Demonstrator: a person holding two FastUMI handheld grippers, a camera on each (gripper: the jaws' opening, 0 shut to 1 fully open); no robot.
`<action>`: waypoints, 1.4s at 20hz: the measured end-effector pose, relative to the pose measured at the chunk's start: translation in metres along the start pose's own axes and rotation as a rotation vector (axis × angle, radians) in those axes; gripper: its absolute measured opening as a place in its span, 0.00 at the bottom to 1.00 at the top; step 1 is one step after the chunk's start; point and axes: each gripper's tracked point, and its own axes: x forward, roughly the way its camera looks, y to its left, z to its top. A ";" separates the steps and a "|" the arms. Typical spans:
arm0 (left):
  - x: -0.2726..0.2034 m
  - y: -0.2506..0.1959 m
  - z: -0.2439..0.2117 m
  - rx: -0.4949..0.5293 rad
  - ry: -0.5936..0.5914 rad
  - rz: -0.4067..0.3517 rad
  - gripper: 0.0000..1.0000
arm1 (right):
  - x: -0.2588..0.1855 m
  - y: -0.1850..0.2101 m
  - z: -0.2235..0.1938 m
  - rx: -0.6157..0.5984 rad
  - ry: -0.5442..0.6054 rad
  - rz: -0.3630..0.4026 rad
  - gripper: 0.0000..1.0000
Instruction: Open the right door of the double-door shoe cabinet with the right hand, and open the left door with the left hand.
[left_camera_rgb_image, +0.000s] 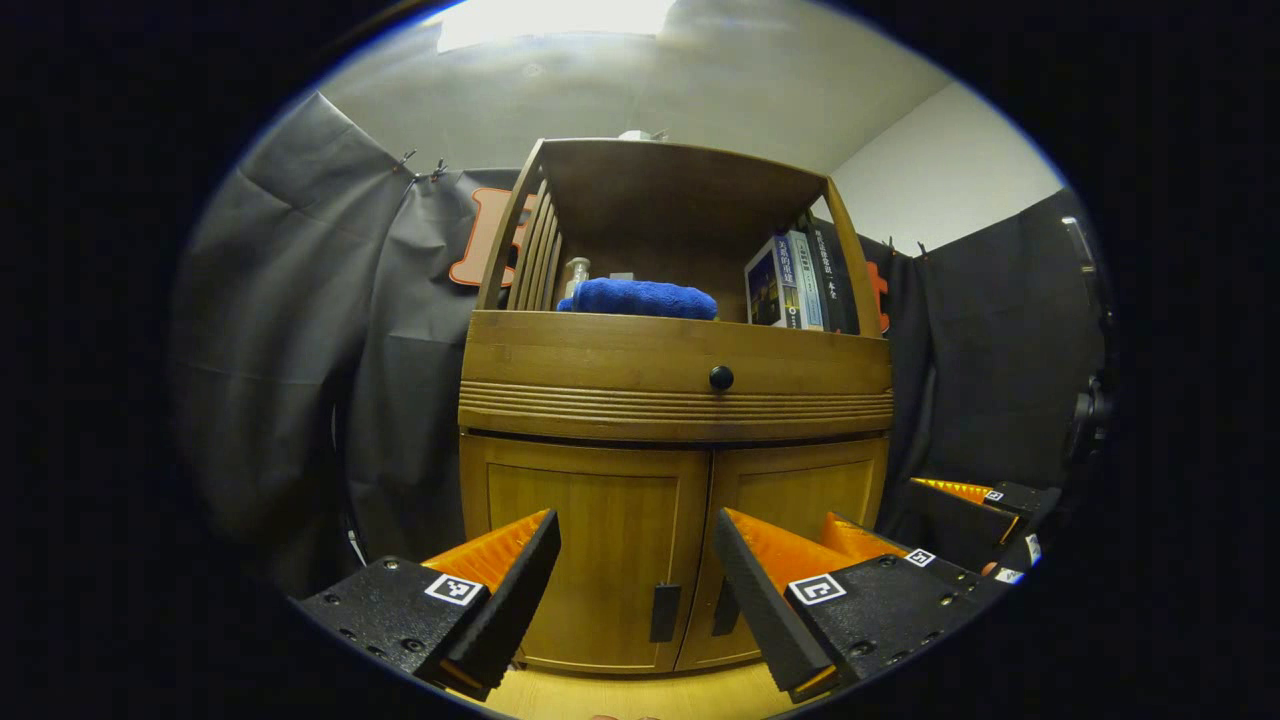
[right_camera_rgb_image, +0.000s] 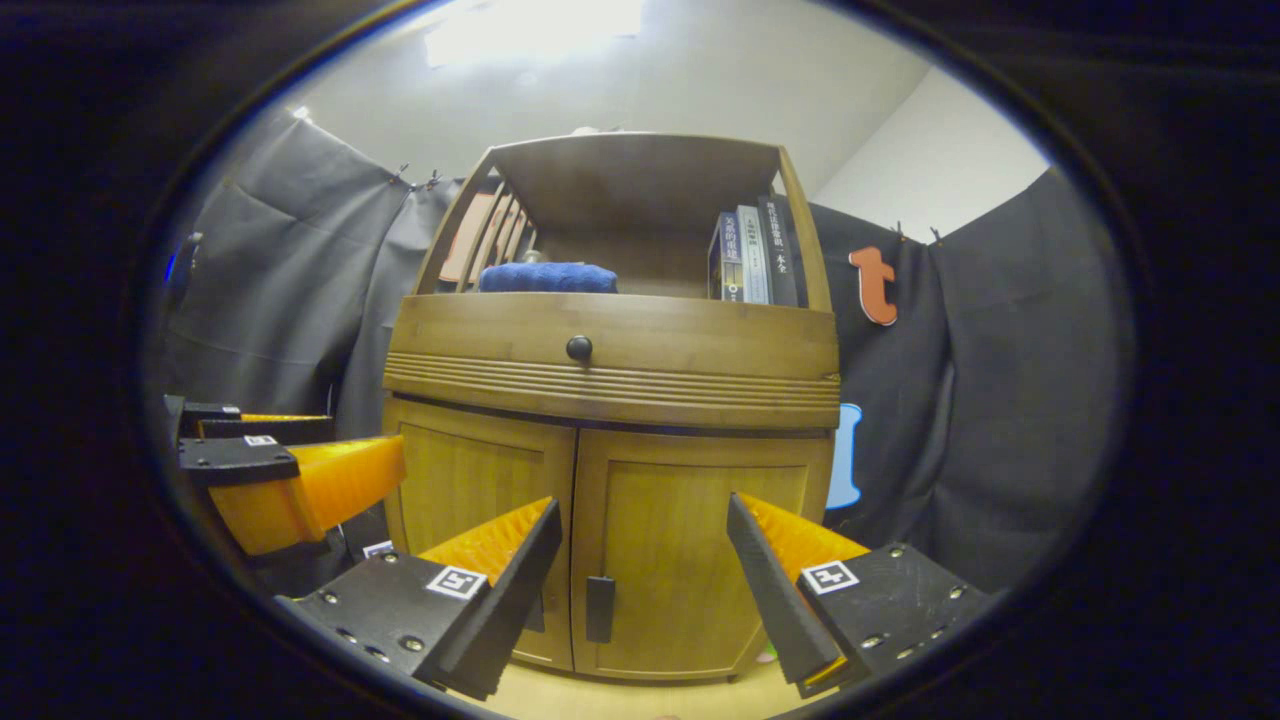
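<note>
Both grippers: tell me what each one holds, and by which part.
Nothing is held. The left gripper and right gripper are open, short of the cabinet doors; both door handles are untouched.

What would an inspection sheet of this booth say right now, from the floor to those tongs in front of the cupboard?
Surface: pale wooden floor under the cabinet, bare where visible.
Job's things: shoe cabinet; left door and right door both shut, a dark handle by the centre seam.
Clutter: blue towel, books and a small bottle on the open shelf; drawer knob.
Grippers: left tongs and right tongs open, short of the doors, holding nothing.
Cables: nothing seen.
Surroundings: black cloth wall, white wall, ceiling light.
</note>
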 end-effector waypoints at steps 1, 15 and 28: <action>0.000 0.002 -0.001 0.002 -0.001 0.007 0.95 | 0.002 0.001 -0.004 0.001 0.005 0.002 0.99; -0.049 0.111 0.007 0.139 0.008 0.309 0.95 | 0.086 0.045 -0.129 -0.007 0.259 0.080 0.96; -0.073 0.169 0.003 0.135 0.042 0.476 0.92 | 0.112 0.040 -0.184 0.063 0.417 -0.004 0.30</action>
